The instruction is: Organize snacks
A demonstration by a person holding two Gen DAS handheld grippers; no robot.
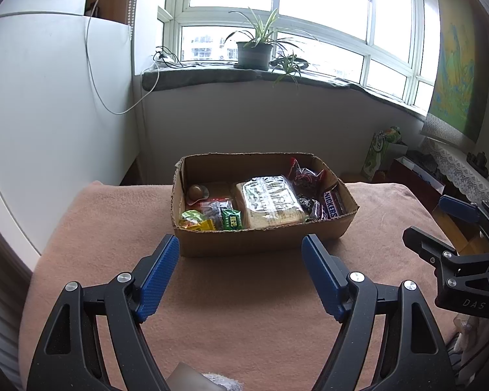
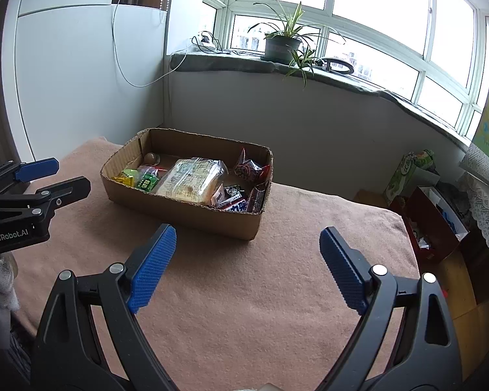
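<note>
**A:** What can be read? 
**B:** "SNICKERS" on a brown bar [image 1: 332, 207] lying at the right end of the cardboard box [image 1: 260, 239]. The right gripper [image 1: 440, 224] carries "DAS" on its body in the left wrist view; the left gripper [image 2: 66, 174] reads "GenRobot.AI" in the right wrist view. The green packet [image 1: 232, 220] has print too small to make out.

**A:** And the rest of the box? 
**B:** A clear-wrapped loaf of bread [image 1: 272, 202] sits in the middle, a yellow wrapper [image 1: 195, 221] at the near left corner, a small brown round item [image 1: 195, 191] behind it, and a dark red bag [image 1: 304, 174] at the far right.

**A:** The setting? 
**B:** The box stands on a table draped in a peach-coloured blanket [image 1: 238, 309], below a wide window whose sill holds a potted plant [image 1: 256, 44]. A white cabinet [image 1: 49, 104] stands at left.

**A:** The tools? 
**B:** Both grippers hang above the blanket, short of the box, blue pads [image 1: 158, 277] spread wide apart, holding and touching nothing.
</note>
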